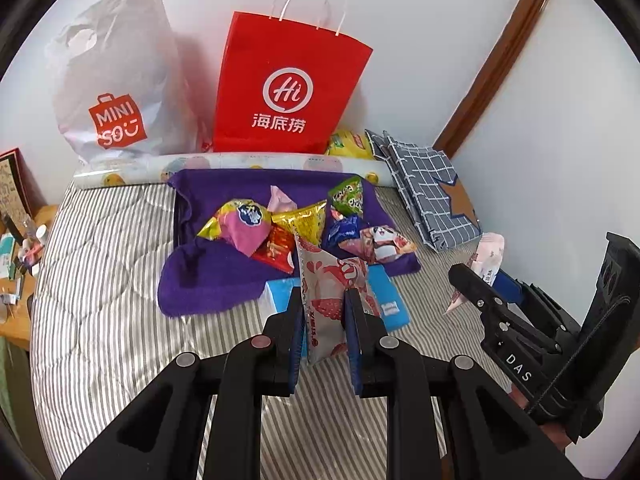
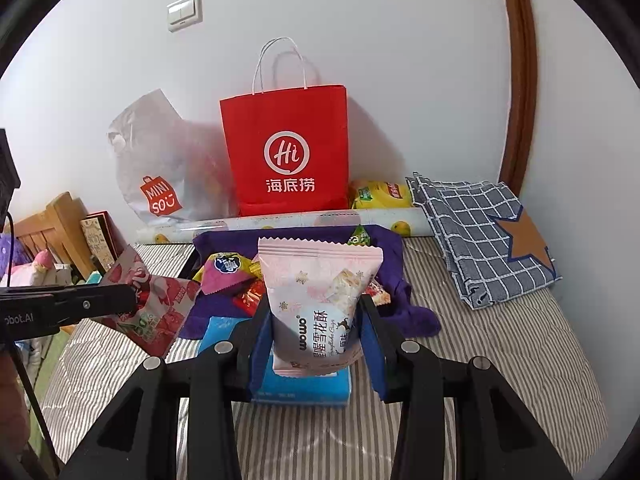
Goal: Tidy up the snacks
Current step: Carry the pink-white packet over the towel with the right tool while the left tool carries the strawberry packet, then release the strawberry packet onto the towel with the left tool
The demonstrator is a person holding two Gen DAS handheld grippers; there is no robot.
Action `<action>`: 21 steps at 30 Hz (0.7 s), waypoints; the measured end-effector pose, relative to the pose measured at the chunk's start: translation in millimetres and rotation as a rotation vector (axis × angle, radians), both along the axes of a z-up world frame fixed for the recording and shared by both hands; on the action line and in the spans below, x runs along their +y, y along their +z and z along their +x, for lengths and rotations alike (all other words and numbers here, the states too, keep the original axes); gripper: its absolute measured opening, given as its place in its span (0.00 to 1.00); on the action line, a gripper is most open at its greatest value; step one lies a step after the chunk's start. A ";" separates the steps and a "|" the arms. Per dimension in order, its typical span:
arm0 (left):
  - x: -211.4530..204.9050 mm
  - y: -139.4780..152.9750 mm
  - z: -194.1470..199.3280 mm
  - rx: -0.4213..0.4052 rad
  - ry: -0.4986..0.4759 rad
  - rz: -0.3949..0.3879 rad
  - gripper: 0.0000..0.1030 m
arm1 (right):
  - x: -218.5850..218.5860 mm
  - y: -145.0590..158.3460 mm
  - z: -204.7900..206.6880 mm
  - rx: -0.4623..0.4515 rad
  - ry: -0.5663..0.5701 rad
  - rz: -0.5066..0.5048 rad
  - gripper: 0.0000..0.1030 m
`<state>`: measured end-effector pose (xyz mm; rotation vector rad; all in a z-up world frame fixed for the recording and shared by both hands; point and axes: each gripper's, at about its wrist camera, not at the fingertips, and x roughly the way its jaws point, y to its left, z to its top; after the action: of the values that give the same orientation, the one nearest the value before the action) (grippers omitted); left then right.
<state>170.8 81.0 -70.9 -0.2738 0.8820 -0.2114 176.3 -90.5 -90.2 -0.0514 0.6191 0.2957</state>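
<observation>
You are holding a strawberry packet (image 1: 326, 308) clamped in the left hand-held gripper (image 1: 323, 334) and a pink nougat pouch (image 2: 318, 304) clamped in the right hand-held gripper (image 2: 316, 344); next, likely carrying both to the red paper bag (image 2: 286, 152).

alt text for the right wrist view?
The right tongs grip a pink snowflake-crisp pouch above a striped bed. Behind, loose snacks lie on a purple cloth before a red Haidilao bag.

This is a bedroom in a home. A bed with a striped quilted cover (image 1: 100, 264) fills the floor space against a plain white wall (image 2: 360, 40) that carries a light switch (image 2: 184, 12). A wooden headboard (image 2: 52, 220) stands at one end, and shopping bags (image 1: 288, 84) lean along the wall.
</observation>
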 end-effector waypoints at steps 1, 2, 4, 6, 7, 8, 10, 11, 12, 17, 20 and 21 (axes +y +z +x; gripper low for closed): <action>0.0 -0.1 3.1 0.001 0.001 0.003 0.19 | 0.9 -0.4 1.7 -0.001 0.000 -0.002 0.37; -0.1 -0.1 4.9 0.002 0.001 0.005 0.19 | 1.5 -0.7 3.4 -0.002 -0.002 -0.004 0.37; -0.8 0.1 9.6 0.002 -0.003 0.006 0.19 | 1.8 -1.0 8.3 0.004 0.000 0.000 0.37; -1.7 1.6 13.7 -0.002 -0.007 0.008 0.19 | 1.3 0.0 12.3 0.003 -0.003 0.001 0.37; -2.4 2.4 15.5 -0.004 -0.009 0.009 0.19 | 1.1 0.7 14.5 0.003 -0.007 0.002 0.37; -3.0 3.7 17.8 -0.008 -0.012 0.011 0.19 | 0.2 1.3 17.3 0.005 -0.011 0.003 0.37; -3.4 5.7 21.2 -0.012 -0.013 0.013 0.19 | -1.2 2.2 21.6 0.011 -0.017 0.003 0.38; -3.6 6.7 23.0 -0.015 -0.013 0.013 0.19 | -2.6 3.0 24.4 0.011 -0.022 0.005 0.38; -3.7 7.8 25.2 -0.018 -0.014 0.015 0.19 | -3.4 3.8 26.2 0.008 -0.022 0.007 0.37; -3.4 8.0 35.9 -0.014 -0.014 0.021 0.19 | -3.7 10.4 40.3 -0.014 -0.001 -0.018 0.37; -2.5 5.2 40.2 -0.009 -0.012 0.022 0.19 | -5.4 14.8 47.2 -0.027 0.019 -0.040 0.38; -2.0 4.4 41.4 -0.008 -0.009 0.023 0.19 | -6.6 15.8 49.1 -0.028 0.023 -0.043 0.38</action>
<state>212.2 79.0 -66.5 -0.2473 0.8770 -0.2104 225.4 -97.2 -74.4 -0.1035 0.5974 0.3036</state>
